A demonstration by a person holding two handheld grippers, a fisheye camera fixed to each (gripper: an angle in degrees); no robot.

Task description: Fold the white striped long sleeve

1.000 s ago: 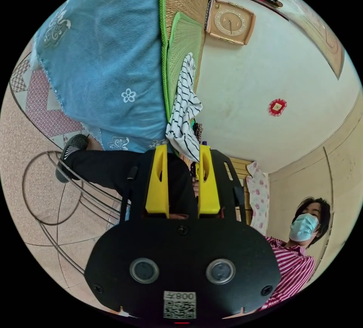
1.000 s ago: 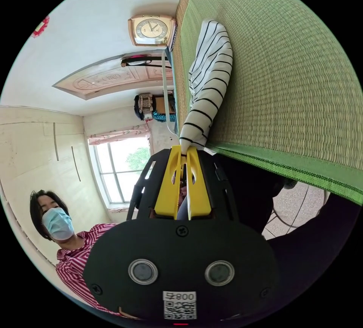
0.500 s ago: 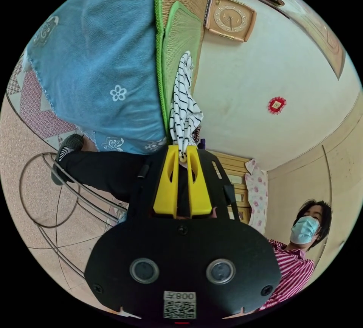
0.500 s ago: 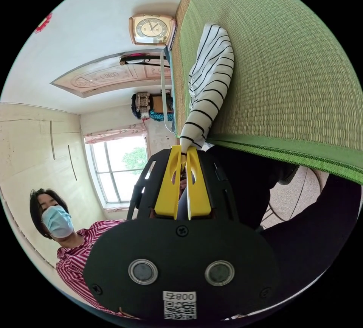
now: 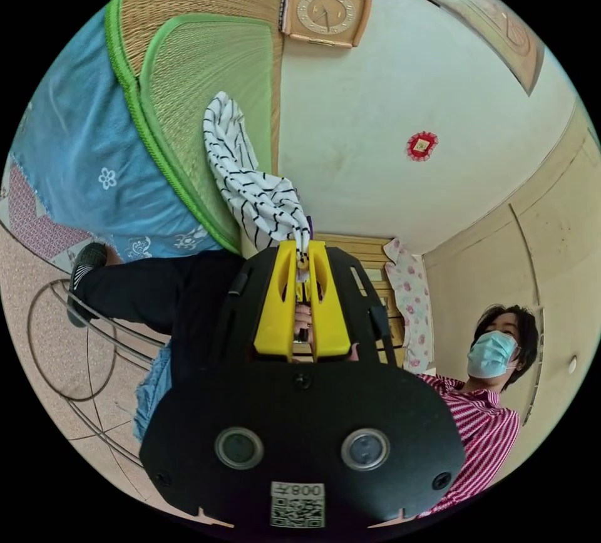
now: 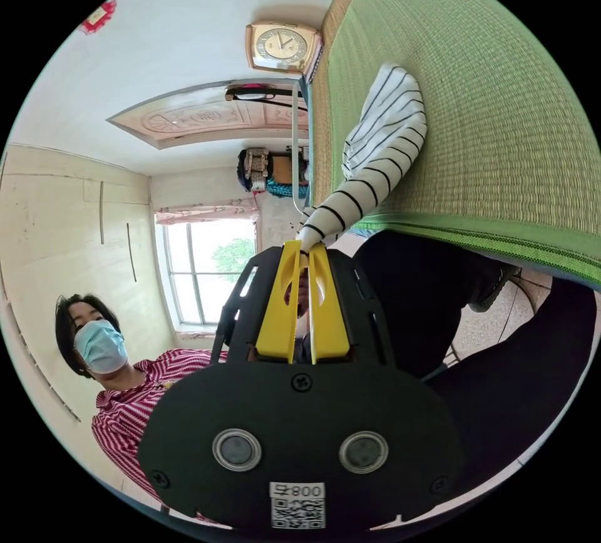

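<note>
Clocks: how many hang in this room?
1. A square clock hangs on the pale wall beside the green mat's edge; the right gripper view shows the same clock. Others may be out of sight.

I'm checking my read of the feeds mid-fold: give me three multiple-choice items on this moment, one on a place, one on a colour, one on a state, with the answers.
1. Where does the far end of the white striped long sleeve rest?
A. on the green woven mat
B. on the floor
C. on a chair

2. What colour are the garment's stripes?
A. red
B. black
C. blue

3. How does the left gripper stand?
A. open, clear of cloth
B. shut on the garment
C. open around a hanger

Answers: 1 A, the cloth lies on the mat; 2 B, thin black lines on white; 3 B, both yellow jaws pinch the fabric.
</note>
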